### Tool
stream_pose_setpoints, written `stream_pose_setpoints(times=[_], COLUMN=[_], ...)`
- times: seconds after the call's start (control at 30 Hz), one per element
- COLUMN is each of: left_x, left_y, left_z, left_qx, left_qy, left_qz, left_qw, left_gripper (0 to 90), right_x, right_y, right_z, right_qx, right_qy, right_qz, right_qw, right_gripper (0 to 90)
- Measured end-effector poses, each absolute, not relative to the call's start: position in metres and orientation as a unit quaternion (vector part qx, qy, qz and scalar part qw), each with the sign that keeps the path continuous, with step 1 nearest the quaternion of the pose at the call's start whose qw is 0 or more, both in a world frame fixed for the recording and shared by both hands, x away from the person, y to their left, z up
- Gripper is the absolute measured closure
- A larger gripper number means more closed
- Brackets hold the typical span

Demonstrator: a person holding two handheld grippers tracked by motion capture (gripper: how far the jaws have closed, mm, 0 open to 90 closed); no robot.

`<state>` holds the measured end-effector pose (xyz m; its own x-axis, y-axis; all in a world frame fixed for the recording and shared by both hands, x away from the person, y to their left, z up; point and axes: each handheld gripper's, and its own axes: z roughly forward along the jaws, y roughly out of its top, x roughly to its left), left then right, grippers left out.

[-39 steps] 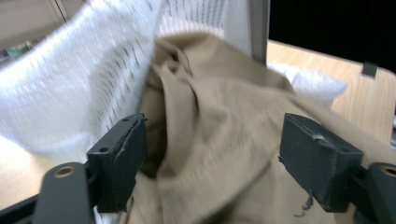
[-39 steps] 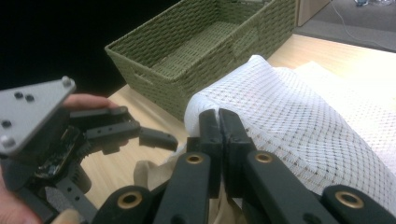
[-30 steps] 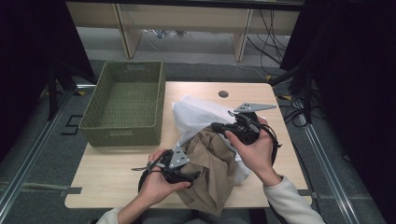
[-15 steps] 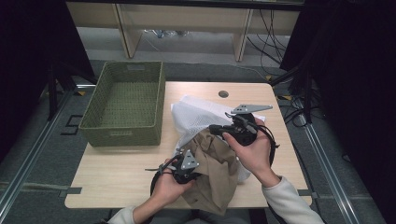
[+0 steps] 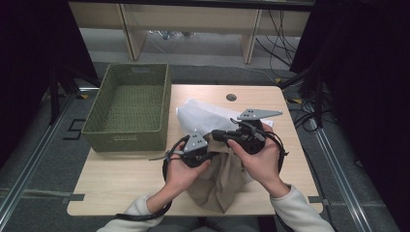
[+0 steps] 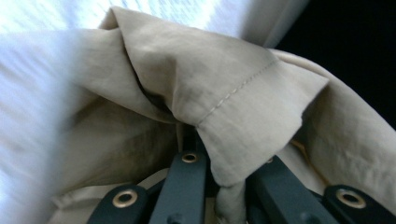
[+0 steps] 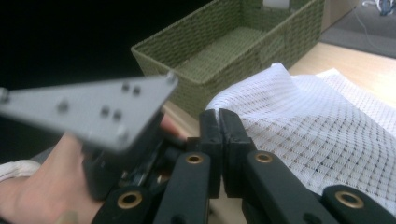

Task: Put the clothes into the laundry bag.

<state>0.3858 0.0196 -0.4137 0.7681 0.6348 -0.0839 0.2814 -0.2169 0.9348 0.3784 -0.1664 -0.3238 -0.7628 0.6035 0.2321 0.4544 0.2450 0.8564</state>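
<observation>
A beige garment (image 5: 221,181) hangs off the table's front edge, its top bunched between my two grippers. My left gripper (image 6: 219,168) is shut on a stitched hem of that beige cloth (image 6: 243,112); its jaws have just been closing with the cloth between them. In the high view it (image 5: 211,153) is lifted off the table, close under my right gripper (image 5: 215,133). The right gripper (image 7: 218,116) is shut with no cloth seen between its jaws, and it points left over a white mesh bag (image 7: 322,130). The mesh bag (image 5: 198,115) lies behind the garment.
A woven green basket (image 5: 128,140) stands empty at the table's left, also seen ahead in the right gripper view (image 7: 219,51). The wooden table (image 5: 121,179) has bare room at front left. A round cable hole (image 5: 231,97) sits near the far edge.
My left hand has risen from the table's front and moved right, up against the right gripper, lifting the beige cloth with it. The right gripper has stayed put.
</observation>
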Motion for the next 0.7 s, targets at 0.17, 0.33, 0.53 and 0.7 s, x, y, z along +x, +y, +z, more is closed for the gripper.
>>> stream_pose_setpoints(times=[0.17,0.33,0.53,0.7], left_x=[0.399,0.416,0.419,0.413], left_y=[0.018,0.004,0.004,0.011], left_z=[-0.417,-0.461,-0.47,-0.465], left_qx=[0.757,0.786,0.784,0.78], left_qy=[0.312,0.314,0.318,0.32], left_qz=[0.189,0.206,0.212,0.204], left_qw=[0.542,0.491,0.489,0.497], left_gripper=[87.4,85.0,79.9,66.3], right_x=[0.383,0.391,0.397,0.396], right_y=[-0.173,-0.173,-0.175,-0.177], right_z=[-0.324,-0.334,-0.339,-0.338], right_qx=[0.344,0.361,0.361,0.374], right_qy=[0.778,0.783,0.783,0.78], right_qz=[0.52,0.504,0.502,0.498], right_qw=[0.069,0.057,0.065,0.06], right_gripper=[90.0,90.0,90.0,90.0])
